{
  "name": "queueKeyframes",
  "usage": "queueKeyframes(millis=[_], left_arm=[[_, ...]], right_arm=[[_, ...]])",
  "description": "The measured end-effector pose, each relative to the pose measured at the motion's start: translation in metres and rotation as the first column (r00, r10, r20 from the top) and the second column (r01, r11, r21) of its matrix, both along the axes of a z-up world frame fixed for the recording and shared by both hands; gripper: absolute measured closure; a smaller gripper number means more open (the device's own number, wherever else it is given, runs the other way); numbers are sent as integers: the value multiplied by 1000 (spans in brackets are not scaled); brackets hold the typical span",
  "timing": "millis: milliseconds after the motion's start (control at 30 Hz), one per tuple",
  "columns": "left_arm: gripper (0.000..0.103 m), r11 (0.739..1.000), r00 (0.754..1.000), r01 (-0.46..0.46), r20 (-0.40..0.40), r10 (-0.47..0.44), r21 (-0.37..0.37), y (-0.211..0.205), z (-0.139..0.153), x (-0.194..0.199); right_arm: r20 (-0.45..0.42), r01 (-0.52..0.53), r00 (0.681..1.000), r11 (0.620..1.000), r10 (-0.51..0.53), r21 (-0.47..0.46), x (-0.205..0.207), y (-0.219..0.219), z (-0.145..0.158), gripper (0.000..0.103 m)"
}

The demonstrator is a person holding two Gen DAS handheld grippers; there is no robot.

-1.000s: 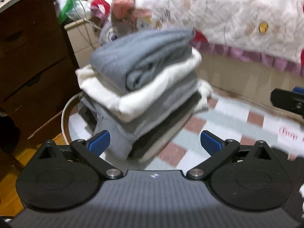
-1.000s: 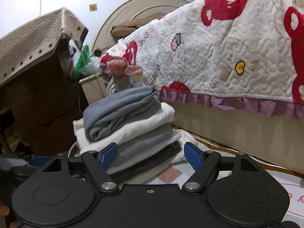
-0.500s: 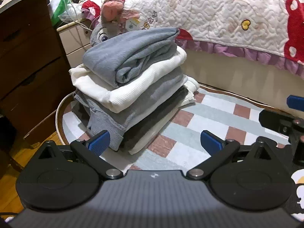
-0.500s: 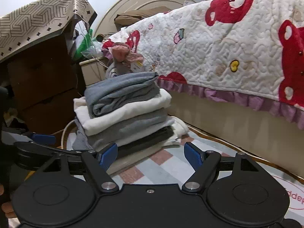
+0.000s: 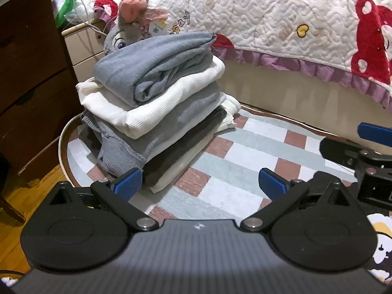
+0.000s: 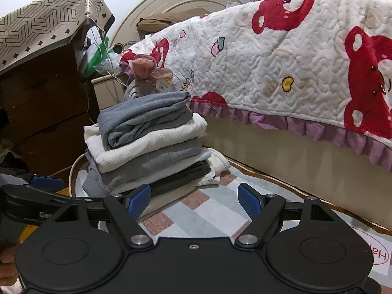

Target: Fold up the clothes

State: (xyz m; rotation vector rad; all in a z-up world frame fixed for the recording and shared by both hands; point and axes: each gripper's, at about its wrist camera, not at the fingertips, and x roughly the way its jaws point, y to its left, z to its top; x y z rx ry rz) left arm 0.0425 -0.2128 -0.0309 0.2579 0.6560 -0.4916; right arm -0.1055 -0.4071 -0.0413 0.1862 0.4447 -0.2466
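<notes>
A stack of folded clothes [image 5: 152, 103] [image 6: 149, 144] stands on a checked rug [image 5: 245, 152] [image 6: 210, 208]. A blue-grey garment [image 5: 156, 66] [image 6: 144, 117] lies on top, over a white ribbed one [image 5: 156, 107], grey knits and darker pieces below. My left gripper [image 5: 200, 183] is open and empty, just in front of the stack's near corner. My right gripper [image 6: 194, 199] is open and empty too, a short way back from the stack. Each gripper shows at the edge of the other's view.
A bed with a white and red quilt [image 5: 281, 19] [image 6: 281, 68] runs along the right. A dark wooden dresser [image 5: 27, 73] [image 6: 44, 112] stands left. A plush toy [image 5: 132, 24] [image 6: 144, 78] sits behind the stack, by a cream nightstand [image 5: 83, 46]. Wooden floor [image 5: 19, 191] borders the rug.
Both grippers have drawn back from the stack, which now looks smaller and sits further away. The stack itself has not moved. Both grippers stay open.
</notes>
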Motion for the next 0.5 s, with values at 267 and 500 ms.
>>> queueKeyframes(millis=[267,500], left_arm=[[0,1000,1000,9,-10,-9,12,0,-3,4],[0,1000,1000,3,-17,-3,3,4,-3,6]], right_arm=[[-5,-4,1000,1000,4,12,3,0,-3,21],[-24,-7,1000,1000,7,12,5,2,-5,21]])
